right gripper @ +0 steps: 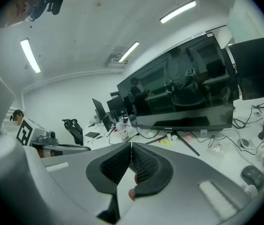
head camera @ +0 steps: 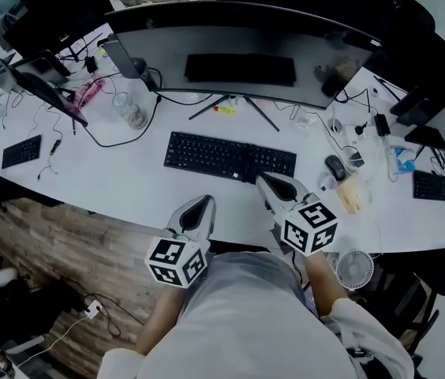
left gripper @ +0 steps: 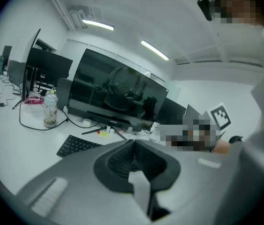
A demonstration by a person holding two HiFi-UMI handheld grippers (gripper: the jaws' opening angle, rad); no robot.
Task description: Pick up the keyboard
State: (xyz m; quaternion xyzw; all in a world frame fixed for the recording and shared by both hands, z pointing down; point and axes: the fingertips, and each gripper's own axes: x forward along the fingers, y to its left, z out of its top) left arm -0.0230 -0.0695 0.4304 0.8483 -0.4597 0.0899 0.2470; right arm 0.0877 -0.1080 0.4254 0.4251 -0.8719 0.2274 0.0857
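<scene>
The black keyboard lies flat on the white desk, in front of the curved monitor. My right gripper is shut and empty, with its tips at the keyboard's near edge, right of the middle. My left gripper is shut and empty too, over bare desk a little short of the keyboard's near left part. In the left gripper view the closed jaws cover most of the keyboard; only its left end shows. In the right gripper view the closed jaws hide the keyboard completely.
A wide curved monitor on a splayed stand is behind the keyboard. A mouse and cables lie to the right, a clear bottle to the left. Small keyboards sit far left and far right. A small fan is near my right elbow.
</scene>
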